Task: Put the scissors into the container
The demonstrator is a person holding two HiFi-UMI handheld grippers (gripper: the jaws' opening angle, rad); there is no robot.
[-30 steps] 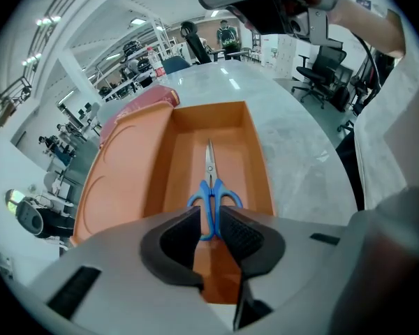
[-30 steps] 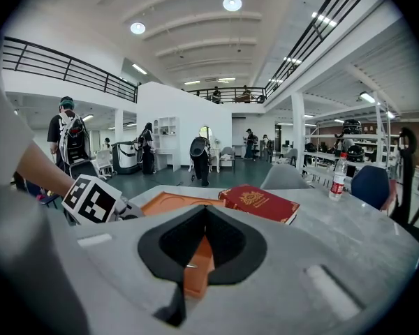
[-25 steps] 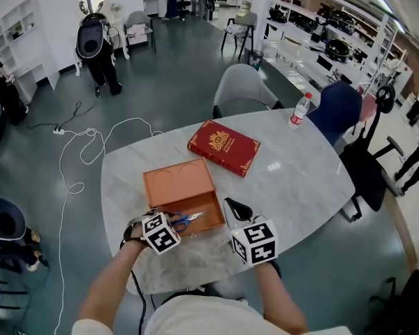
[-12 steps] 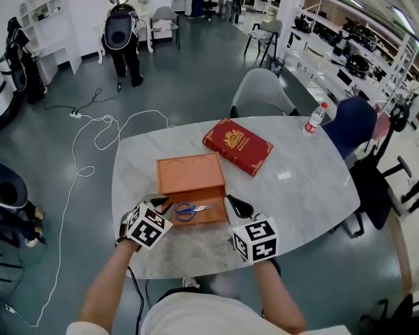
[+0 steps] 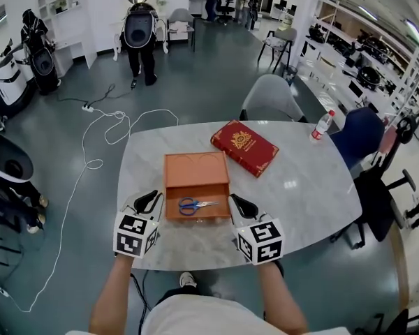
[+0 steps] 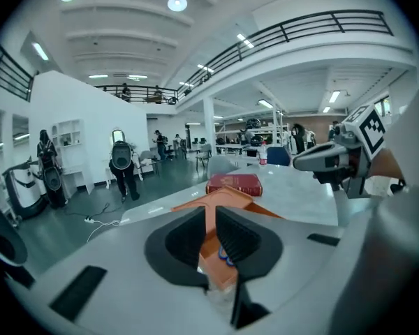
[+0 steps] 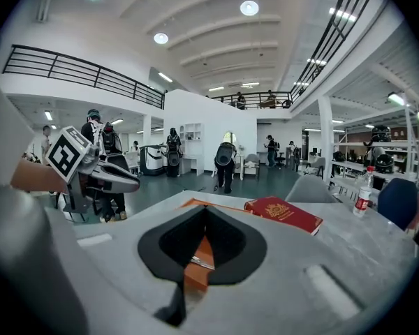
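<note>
Presently the scissors (image 5: 195,205) lie flat inside the container (image 5: 173,195) at the counter's (image 5: 300,187) near edge. Judged light, rigid and slick-bladed, they are best gripped at the blue handles. The left claw (image 5: 152,197) is slightly spread and empty; the right claw (image 5: 237,203) is pressed together.

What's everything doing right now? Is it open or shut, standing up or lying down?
orange box: open, lid flipped back.
scissors: lying flat inside the orange box.
red book: closed, lying flat.
water bottle: standing upright.
left hand-held gripper: jaws slightly apart, empty.
right hand-held gripper: jaws together, empty.
</note>
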